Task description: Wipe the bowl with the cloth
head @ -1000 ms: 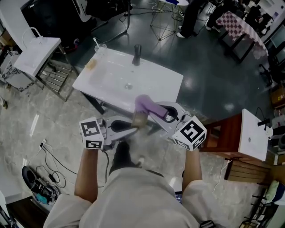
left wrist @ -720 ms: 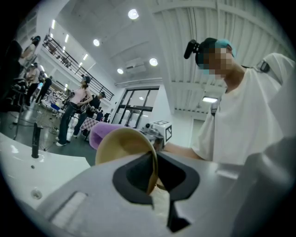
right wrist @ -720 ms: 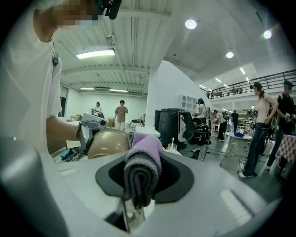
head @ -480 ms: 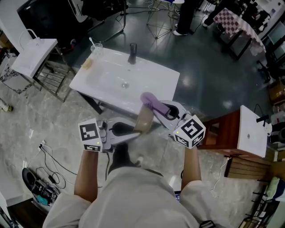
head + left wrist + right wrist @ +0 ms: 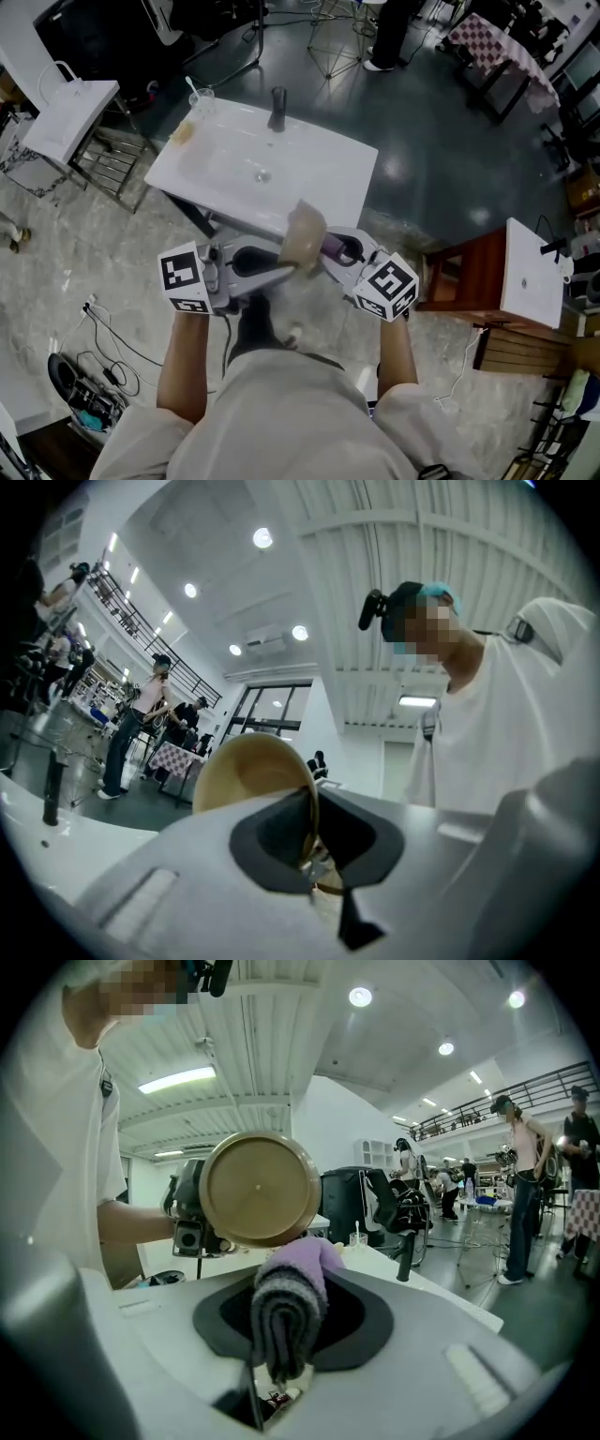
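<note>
The white table [image 5: 234, 159], which has a tap and a drain in its top, lies below the bowl and beyond it; the bowl does not rest on it. Both tools meet in the air in front of the person's body.

The left tool [image 5: 309, 846] comes to the bowl from the left and is clenched on its rim, with the thin wall pinched between the two jaws. The right tool [image 5: 281, 1335] comes from the right of the bowl and is clenched on the cloth.

The tan bowl [image 5: 260, 1188] is held tilted on its side, so its hollow faces the left tool and its round underside faces the right tool. The purple and grey cloth [image 5: 291, 1288] is folded, and its fold sticks out past the jaws, just at the lower edge of the bowl's underside. If it really presses there, I cannot tell.

I judge that the wiping is going on at the outside of the bowl. To do it well, the cloth should push only lightly, because a pinch on the rim lets the bowl swing easily. Small round strokes are better, and the left tool should roll the bowl so that the hollow also gets wiped.
</note>
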`<action>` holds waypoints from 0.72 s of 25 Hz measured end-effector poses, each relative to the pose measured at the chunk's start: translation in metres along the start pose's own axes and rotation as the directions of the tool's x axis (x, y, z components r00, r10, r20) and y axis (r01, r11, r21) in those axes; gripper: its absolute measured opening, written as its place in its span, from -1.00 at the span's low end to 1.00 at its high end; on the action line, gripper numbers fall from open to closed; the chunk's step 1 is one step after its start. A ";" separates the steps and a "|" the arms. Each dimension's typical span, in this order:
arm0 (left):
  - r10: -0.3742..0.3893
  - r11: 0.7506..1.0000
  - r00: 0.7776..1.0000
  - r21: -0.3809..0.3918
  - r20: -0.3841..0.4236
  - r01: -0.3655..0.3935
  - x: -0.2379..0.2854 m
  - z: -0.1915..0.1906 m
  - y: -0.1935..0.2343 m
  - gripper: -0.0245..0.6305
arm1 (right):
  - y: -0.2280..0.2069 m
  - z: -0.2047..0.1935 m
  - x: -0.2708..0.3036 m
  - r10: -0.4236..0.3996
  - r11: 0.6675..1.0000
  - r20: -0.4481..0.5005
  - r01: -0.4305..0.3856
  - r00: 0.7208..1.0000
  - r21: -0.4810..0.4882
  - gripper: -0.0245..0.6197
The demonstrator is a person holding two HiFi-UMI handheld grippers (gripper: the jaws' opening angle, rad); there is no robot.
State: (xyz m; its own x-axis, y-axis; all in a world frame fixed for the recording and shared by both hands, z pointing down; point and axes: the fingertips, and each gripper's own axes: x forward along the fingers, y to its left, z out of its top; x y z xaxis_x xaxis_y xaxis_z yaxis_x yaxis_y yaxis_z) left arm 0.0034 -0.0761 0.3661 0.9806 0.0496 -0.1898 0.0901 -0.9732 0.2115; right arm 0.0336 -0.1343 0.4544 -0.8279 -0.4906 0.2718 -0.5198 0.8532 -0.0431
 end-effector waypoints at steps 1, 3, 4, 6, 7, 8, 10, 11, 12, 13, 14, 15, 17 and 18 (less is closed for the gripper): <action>0.006 1.000 1.000 -0.002 0.005 -0.006 0.000 0.000 0.002 -0.89 | 0.003 -0.002 0.000 0.008 1.000 -0.002 -0.008 1.000 0.008 -0.60; 0.022 1.000 1.000 -0.009 0.014 -0.022 -0.001 -0.001 0.007 -0.89 | 0.009 -0.008 -0.001 0.025 0.999 -0.010 -0.025 1.000 0.023 -0.60; 0.030 0.999 0.999 -0.016 0.019 -0.030 -0.001 -0.001 0.010 -0.89 | 0.012 -0.011 0.000 0.036 0.999 -0.017 -0.036 0.999 0.028 -0.60; 0.049 0.998 0.998 -0.031 0.025 -0.049 -0.004 -0.004 0.016 -0.89 | 0.020 -0.015 0.001 0.062 0.998 -0.030 -0.061 0.998 0.031 -0.60; 0.060 0.998 0.998 -0.039 0.024 -0.059 -0.005 -0.005 0.019 -0.89 | 0.025 -0.016 0.002 0.074 0.997 -0.035 -0.073 0.997 0.030 -0.60; 0.070 0.997 0.997 -0.046 0.024 -0.069 -0.007 -0.007 0.022 -0.89 | 0.029 -0.016 0.003 0.084 0.996 -0.036 -0.083 0.996 0.029 -0.60; 0.089 0.994 0.996 -0.061 0.021 -0.088 -0.011 -0.012 0.026 -0.89 | 0.037 -0.017 0.004 0.096 0.995 -0.035 -0.095 0.995 0.030 -0.60; 0.097 0.993 0.995 -0.068 0.019 -0.096 -0.012 -0.014 0.028 -0.89 | 0.040 -0.017 0.004 0.098 0.995 -0.033 -0.097 0.995 0.031 -0.60; 0.104 0.992 0.994 -0.075 0.019 -0.102 -0.014 -0.016 0.029 -0.89 | 0.043 -0.017 0.003 0.102 0.994 -0.030 -0.101 0.994 0.035 -0.60; 0.109 0.991 0.994 -0.080 0.020 -0.107 -0.016 -0.018 0.030 -0.89 | 0.046 -0.016 0.003 0.110 0.993 -0.024 -0.109 0.994 0.041 -0.60; 0.114 0.990 0.993 -0.084 0.020 -0.112 -0.018 -0.019 0.030 -0.89 | 0.050 -0.015 0.002 0.124 0.991 -0.015 -0.123 0.992 0.049 -0.60; 0.120 0.989 0.993 -0.086 0.018 -0.118 -0.019 -0.020 0.032 -0.89 | 0.054 -0.013 0.002 0.142 0.988 -0.003 -0.141 0.990 0.055 -0.60; 0.137 0.987 0.991 -0.085 0.000 -0.136 -0.022 -0.025 0.034 -0.89 | 0.061 -0.008 -0.001 0.176 0.982 0.019 -0.177 0.984 0.060 -0.60; 0.144 0.986 0.990 -0.085 -0.011 -0.144 -0.023 -0.027 0.036 -0.89 | 0.064 -0.006 -0.002 0.189 0.980 0.030 -0.190 0.982 0.058 -0.60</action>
State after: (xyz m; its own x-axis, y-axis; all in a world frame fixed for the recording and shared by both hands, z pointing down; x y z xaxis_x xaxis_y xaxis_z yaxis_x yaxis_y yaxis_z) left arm -0.0116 -0.1059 0.4038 0.9852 -0.0883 -0.1469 -0.0377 -0.9477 0.3171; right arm 0.0035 -0.0773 0.4566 -0.9169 -0.3259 0.2302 -0.3643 0.9191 -0.1499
